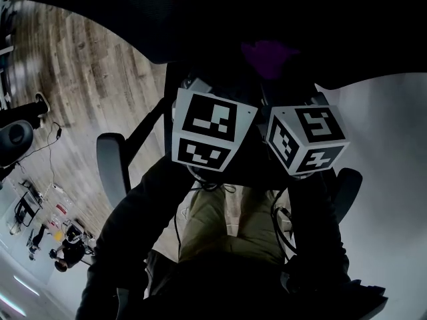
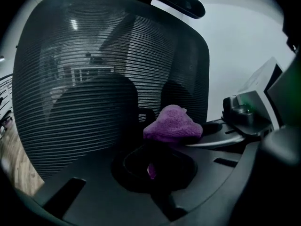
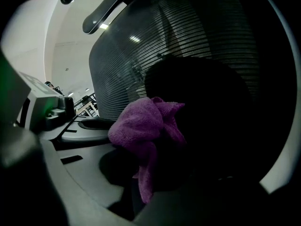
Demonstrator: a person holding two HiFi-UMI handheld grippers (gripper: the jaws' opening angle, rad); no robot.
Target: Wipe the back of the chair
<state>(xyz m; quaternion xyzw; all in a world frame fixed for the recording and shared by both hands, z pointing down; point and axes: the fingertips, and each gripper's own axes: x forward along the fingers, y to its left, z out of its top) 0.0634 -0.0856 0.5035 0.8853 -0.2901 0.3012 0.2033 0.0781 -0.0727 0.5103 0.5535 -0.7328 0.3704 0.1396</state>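
Left tool point(image 1: 210, 135), right tool point(image 1: 307, 139), purple cloth point(image 1: 269, 51), possibly against chair back point(image 1: 200, 19)

All three views are dim and strongly curved by the wide lens, with a black ring at the edges. In the head view light falls on the wooden floor point(image 1: 87, 65) at the left and on a pale surface point(image 1: 387, 145) at the right. The middle is almost black, and only the white marker cubes point(image 1: 212, 131) stand out sharp. In both gripper views a bright background shines through the mesh back point(image 2: 108, 79), where small ceiling lamps point(image 2: 73, 23) give soft glare and rounded dark shadows lie lower down. The purple cloth point(image 2: 173, 124) is lit and quite sharp. The near foreground is blurred and very dark.
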